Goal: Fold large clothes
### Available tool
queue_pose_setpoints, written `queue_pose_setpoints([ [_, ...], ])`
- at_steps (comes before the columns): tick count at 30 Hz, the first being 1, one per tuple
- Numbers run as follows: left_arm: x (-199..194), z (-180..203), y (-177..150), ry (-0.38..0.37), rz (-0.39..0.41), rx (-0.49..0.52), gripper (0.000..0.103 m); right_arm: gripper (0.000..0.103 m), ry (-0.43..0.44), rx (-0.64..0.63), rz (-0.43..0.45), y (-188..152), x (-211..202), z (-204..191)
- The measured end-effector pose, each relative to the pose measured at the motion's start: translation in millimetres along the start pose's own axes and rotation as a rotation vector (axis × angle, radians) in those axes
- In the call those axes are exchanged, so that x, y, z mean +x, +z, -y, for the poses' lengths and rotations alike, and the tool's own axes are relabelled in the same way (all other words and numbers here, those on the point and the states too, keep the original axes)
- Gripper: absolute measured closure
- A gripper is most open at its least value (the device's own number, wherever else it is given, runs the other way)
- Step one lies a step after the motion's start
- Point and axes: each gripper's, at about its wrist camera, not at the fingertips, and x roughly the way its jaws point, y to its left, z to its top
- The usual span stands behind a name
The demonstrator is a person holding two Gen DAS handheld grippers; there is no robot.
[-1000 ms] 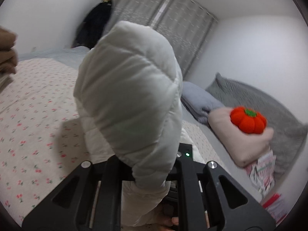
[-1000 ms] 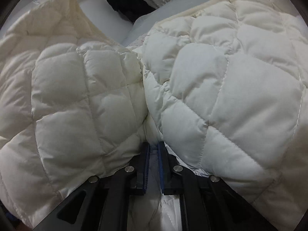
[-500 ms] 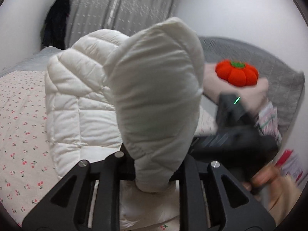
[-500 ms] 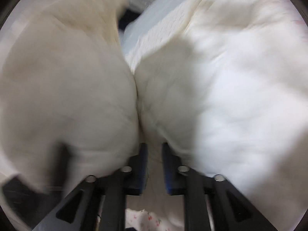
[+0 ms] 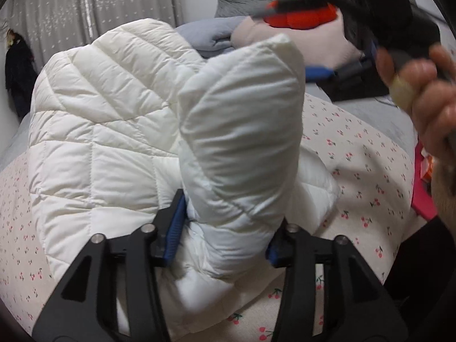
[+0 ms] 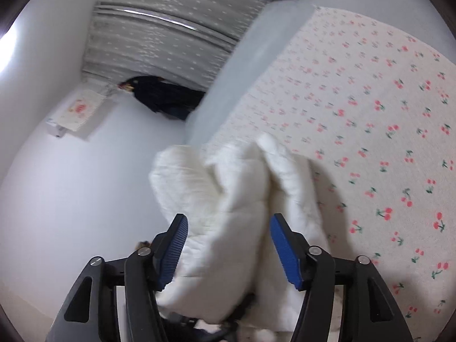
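Observation:
A white quilted puffer jacket (image 5: 108,131) lies bunched on the cherry-print bed sheet (image 5: 362,165). My left gripper (image 5: 225,228) is open wide, and a puffy fold of the jacket (image 5: 242,148) bulges up between its blue-padded fingers. My right gripper (image 6: 228,245) is open too, with a blurred fold of the jacket (image 6: 236,199) loose between its pads. The right gripper and the hand holding it also show at the top right of the left wrist view (image 5: 384,22), raised above the bed.
A pink pillow (image 5: 270,40) with an orange pumpkin plush (image 5: 302,18) and a grey-blue folded blanket (image 5: 211,34) sit at the bed's head. Grey curtains (image 5: 114,14) and a hanging dark garment (image 5: 17,77) are behind. A red item (image 5: 421,188) lies at the right edge.
Both grippers have opened and let go of the jacket. The jacket has dropped onto the bed. The right gripper has pulled back and up, away from the jacket.

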Motion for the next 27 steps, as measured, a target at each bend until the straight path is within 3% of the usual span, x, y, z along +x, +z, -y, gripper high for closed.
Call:
queue_pose_setpoints([
  [3, -4.9, 9.6, -4.0, -0.014, 0.001, 0.052, 0.038, 0.035, 0.075, -0.081, -0.004, 2.0, -2.3, -11.3],
  [5, -10.6, 10.3, -4.8, -0.028, 0.003, 0.070, 0.035, 0.035, 0.058, -0.150, -0.057, 5.6, 16.5, -21.3],
  [7, -23.0, 7.5, -4.7, -0.059, 0.004, 0.066, 0.034, 0.036, -0.044, -0.209, -0.108, 2.5, 37.1, -20.7],
  [9, -41.0, -3.6, -2.6, -0.105, 0.019, 0.040, 0.034, 0.054, -0.197, -0.249, -0.164, -7.5, 54.6, -19.7],
  [10, -51.4, -11.7, -2.3, -0.136, 0.032, 0.015, 0.034, 0.056, -0.243, -0.245, -0.201, -10.3, 59.8, -12.8],
  [13, -79.3, -37.8, -0.8, -0.150, 0.087, -0.059, 0.033, 0.059, -0.272, -0.202, -0.242, -11.8, 65.7, 9.1],
  [18, -94.7, -100.4, 4.1, -0.089, 0.151, -0.292, 0.033, 0.059, -0.289, -0.211, -0.260, -8.5, 64.6, 21.8],
  [20, -79.1, -133.2, 2.5, -0.065, 0.104, -0.431, 0.033, 0.059, -0.294, -0.230, -0.253, -12.9, 54.8, 16.7],
  [22, -55.4, -157.4, -1.5, -0.090, 0.037, -0.563, 0.033, 0.056, -0.306, -0.270, -0.244, -16.1, 46.1, 5.1],
  [24, -35.0, -172.0, -10.5, -0.113, -0.024, -0.655, 0.032, 0.046, -0.314, -0.320, -0.226, -25.6, 32.0, -19.9],
  [27, -23.9, -178.6, -25.6, -0.173, 0.003, -0.743, 0.021, 0.027, -0.325, -0.378, -0.177, -37.3, 15.0, -40.3],
])
